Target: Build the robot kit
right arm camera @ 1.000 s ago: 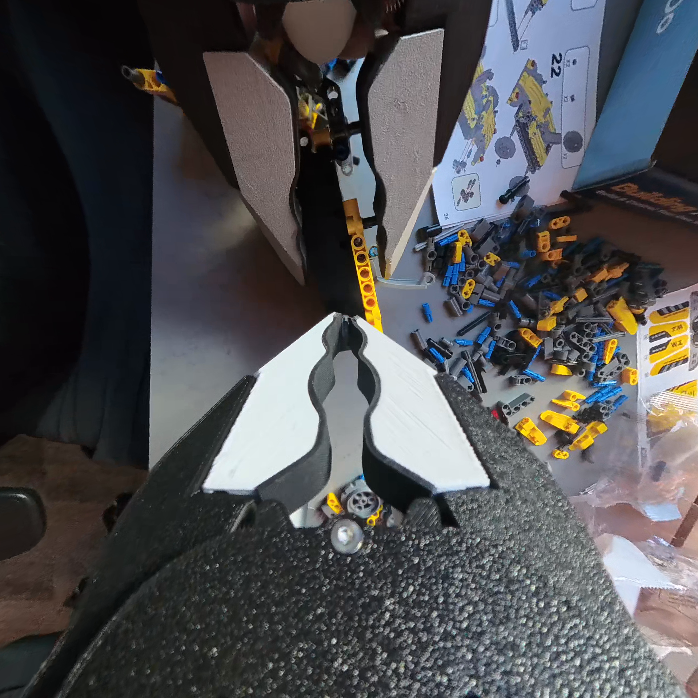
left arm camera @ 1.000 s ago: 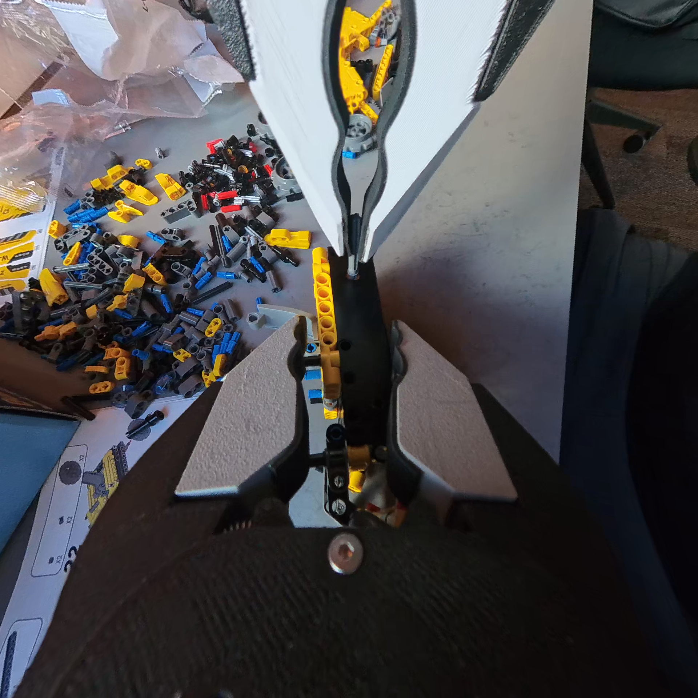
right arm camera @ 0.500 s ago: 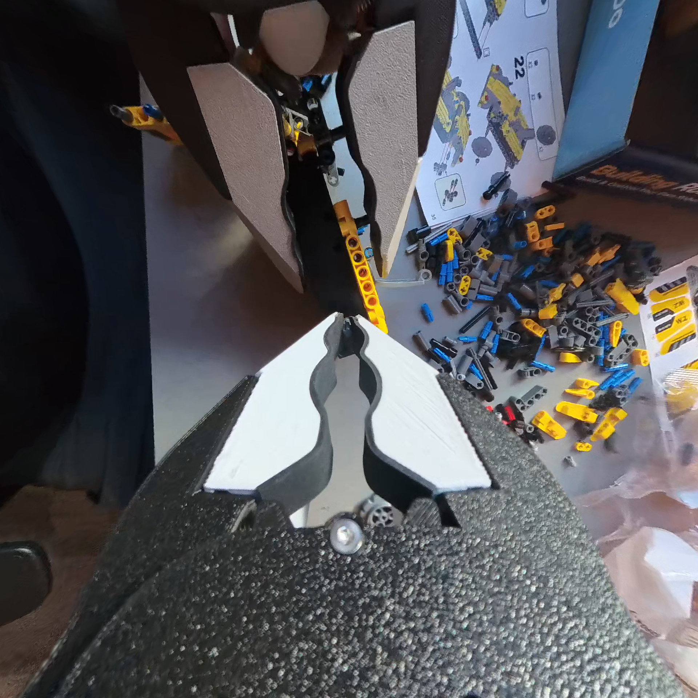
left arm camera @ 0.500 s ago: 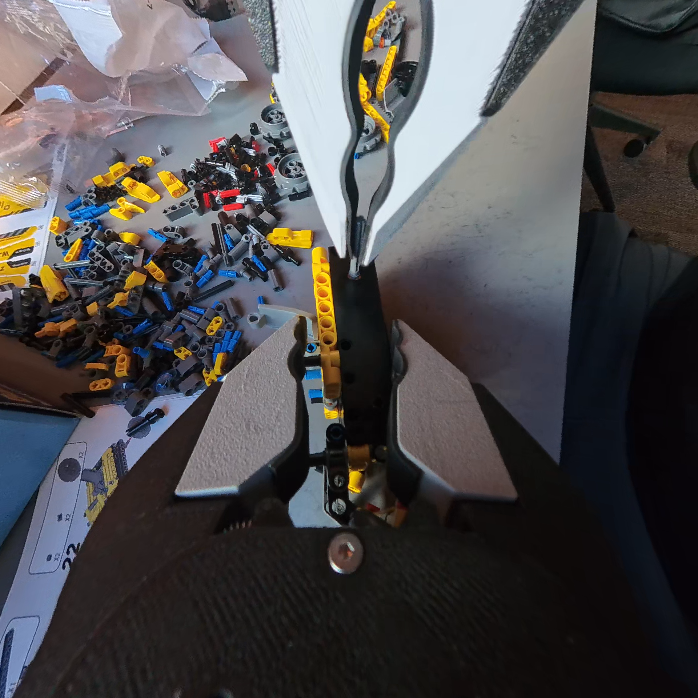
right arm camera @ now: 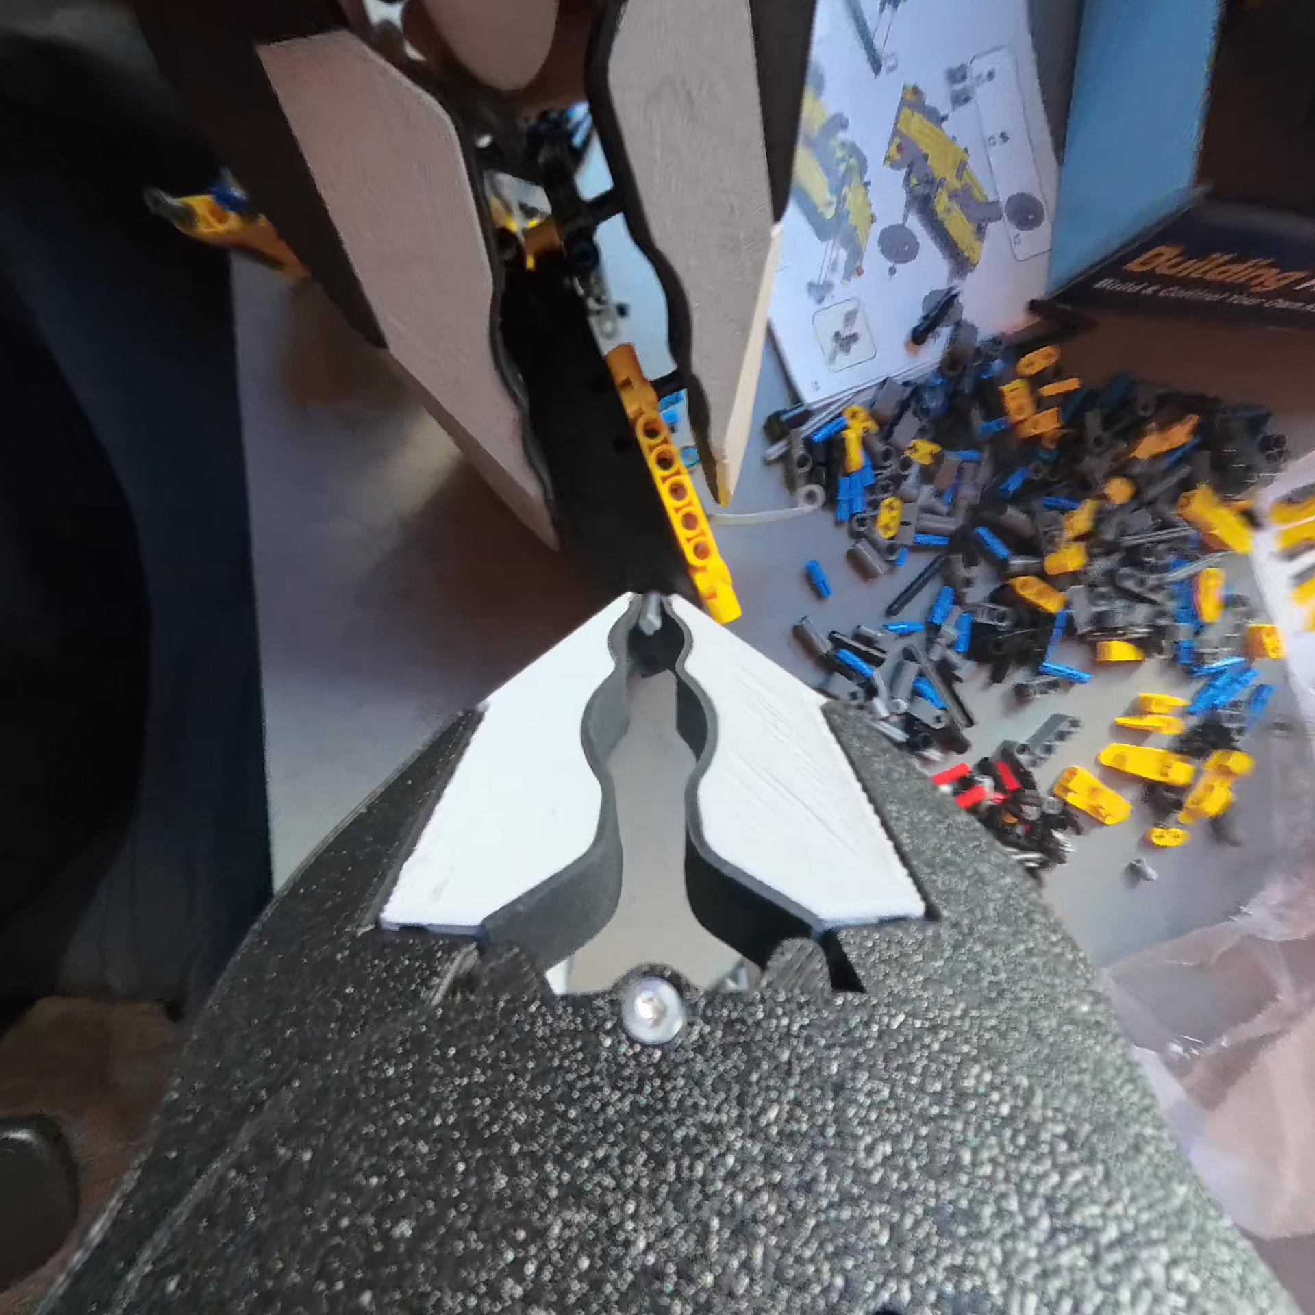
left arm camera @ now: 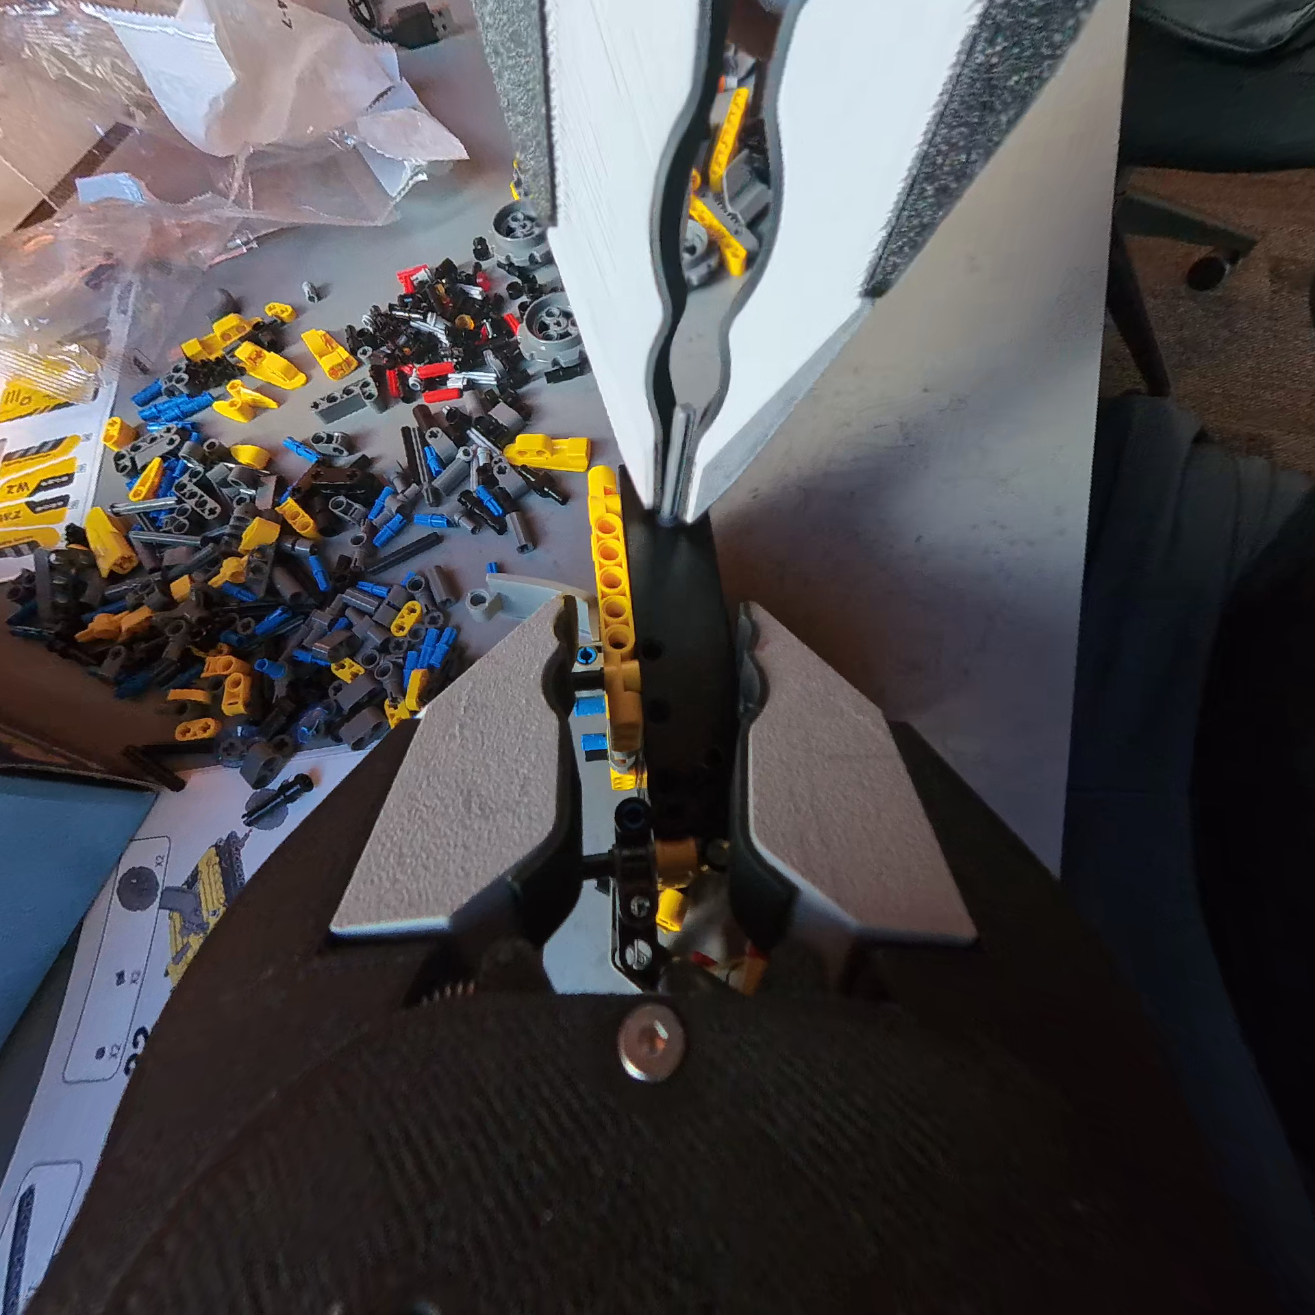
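Note:
My left gripper (left arm camera: 655, 612), with grey pads, is shut on a black and yellow brick assembly (left arm camera: 672, 640) and holds it above the grey table (left arm camera: 925, 498). A yellow holed beam (left arm camera: 612, 569) runs along the assembly's left side. My right gripper (right arm camera: 651, 605), with white pads, is shut on a thin grey pin (right arm camera: 649, 618) at the far tip of the assembly (right arm camera: 590, 484). The two grippers face each other, tip to tip. The right gripper (left arm camera: 669, 498) and the left gripper (right arm camera: 633, 512) each show in the other's view. The pin's seat in the assembly is hidden.
A pile of loose black, grey, blue and yellow pieces (left arm camera: 284, 534) lies on the table, also in the right wrist view (right arm camera: 1032, 555). An instruction booklet (right arm camera: 911, 178), a blue box (right arm camera: 1138, 142) and crumpled plastic bags (left arm camera: 178, 142) lie around it. The table edge (left arm camera: 1074, 640) borders dark cloth. Left and right tips are no more than a few centimetres apart.
The right gripper has tilted and shifted slightly while its tip stays at the end of the assembly. The left gripper looks closer in the right wrist view. Both grips are unchanged.

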`<state>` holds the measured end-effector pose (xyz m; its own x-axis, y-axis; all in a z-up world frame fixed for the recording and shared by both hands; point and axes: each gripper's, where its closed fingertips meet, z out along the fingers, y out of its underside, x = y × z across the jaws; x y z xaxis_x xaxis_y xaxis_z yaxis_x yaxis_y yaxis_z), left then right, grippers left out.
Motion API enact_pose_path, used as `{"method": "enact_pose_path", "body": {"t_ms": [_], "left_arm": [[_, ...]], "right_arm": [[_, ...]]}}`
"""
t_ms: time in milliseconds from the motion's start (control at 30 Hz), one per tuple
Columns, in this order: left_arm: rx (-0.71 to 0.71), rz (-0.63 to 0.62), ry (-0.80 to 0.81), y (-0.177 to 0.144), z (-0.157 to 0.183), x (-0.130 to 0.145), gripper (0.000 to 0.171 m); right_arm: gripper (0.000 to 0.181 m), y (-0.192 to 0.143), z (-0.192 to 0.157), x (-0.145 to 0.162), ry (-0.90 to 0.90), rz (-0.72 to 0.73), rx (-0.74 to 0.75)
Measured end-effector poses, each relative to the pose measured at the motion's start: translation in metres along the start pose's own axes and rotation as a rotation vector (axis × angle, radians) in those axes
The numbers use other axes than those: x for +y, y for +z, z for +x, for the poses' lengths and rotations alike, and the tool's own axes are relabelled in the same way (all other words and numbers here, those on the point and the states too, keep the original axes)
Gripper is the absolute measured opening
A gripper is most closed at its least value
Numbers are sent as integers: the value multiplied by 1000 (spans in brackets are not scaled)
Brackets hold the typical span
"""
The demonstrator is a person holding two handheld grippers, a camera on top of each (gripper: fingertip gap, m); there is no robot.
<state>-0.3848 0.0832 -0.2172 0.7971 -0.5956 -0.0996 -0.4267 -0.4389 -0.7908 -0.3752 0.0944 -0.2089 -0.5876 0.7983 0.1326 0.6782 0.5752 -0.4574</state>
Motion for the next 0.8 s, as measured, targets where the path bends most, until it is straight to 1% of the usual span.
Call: {"method": "enact_pose_path", "body": {"t_ms": [33, 133, 233, 333, 433, 600, 700, 800], "left_arm": [[-1, 1, -1, 0, 0, 0, 41], [-7, 4, -7, 0, -2, -1, 41], [-11, 5, -5, 1, -2, -1, 41], [-10, 11, -13, 1, -2, -2, 41], [-11, 14, -13, 2, -3, -2, 41], [-13, 20, -12, 1, -3, -3, 41], [-3, 31, -24, 1, -3, -4, 41], [3, 43, -26, 1, -2, -5, 41]], "right_arm": [[4, 0, 2, -1, -17, -7, 18], [4, 0, 3, 0, -18, -26, 10], [4, -2, 3, -1, -6, -15, 9], [10, -9, 2, -11, 11, 56, 9], [20, -17, 5, -18, 33, 117, 17], [23, -23, 10, -15, 100, 183, 46], [25, -26, 11, -13, 149, 258, 60], [27, -28, 12, -7, 200, 297, 68]]}}
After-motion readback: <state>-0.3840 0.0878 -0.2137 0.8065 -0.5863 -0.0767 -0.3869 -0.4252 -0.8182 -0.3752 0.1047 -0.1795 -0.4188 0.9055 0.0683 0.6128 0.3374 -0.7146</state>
